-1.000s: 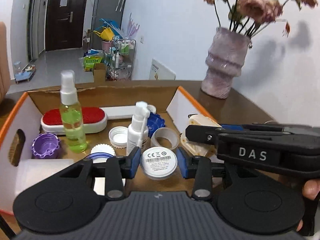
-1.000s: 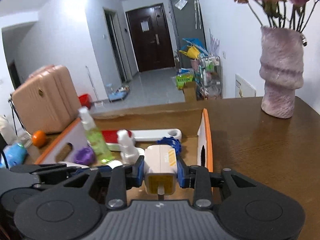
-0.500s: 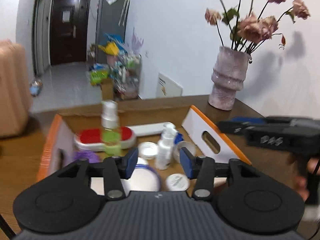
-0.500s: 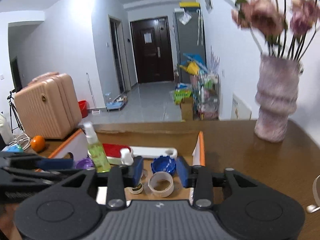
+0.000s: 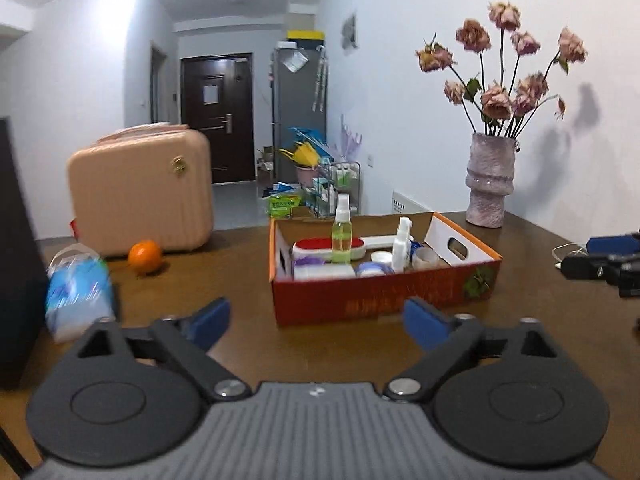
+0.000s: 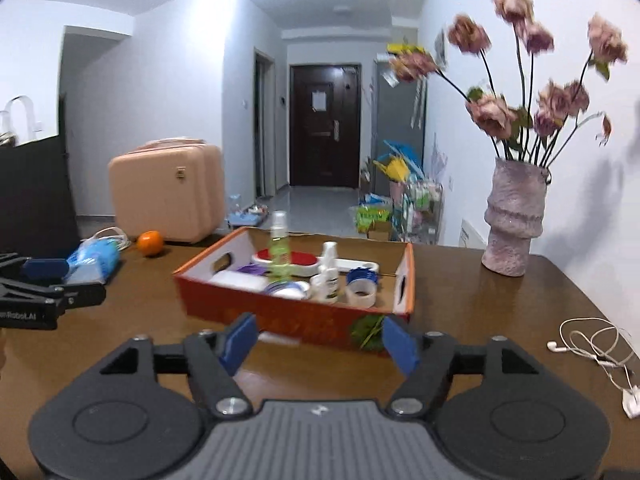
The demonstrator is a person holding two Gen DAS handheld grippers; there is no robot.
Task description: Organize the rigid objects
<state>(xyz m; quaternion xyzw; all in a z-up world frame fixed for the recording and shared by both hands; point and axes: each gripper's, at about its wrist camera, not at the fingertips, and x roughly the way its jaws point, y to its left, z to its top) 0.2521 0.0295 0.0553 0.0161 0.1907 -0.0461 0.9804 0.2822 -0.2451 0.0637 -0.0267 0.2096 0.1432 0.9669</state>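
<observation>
Left gripper [image 5: 316, 322] and right gripper [image 6: 318, 344], both released with jaws spread wide and empty, hang above the table's [image 5: 560, 320] near edge, short of the red cardboard box [image 5: 384, 294]. From left to right, the box holds a purple cap [image 6: 250, 268], green spray bottle [image 5: 341, 236], white nozzle bottle [image 5: 401, 244] and tape roll [image 6: 361, 293]; a vase [image 6: 514, 224] stands at the far right corner.
</observation>
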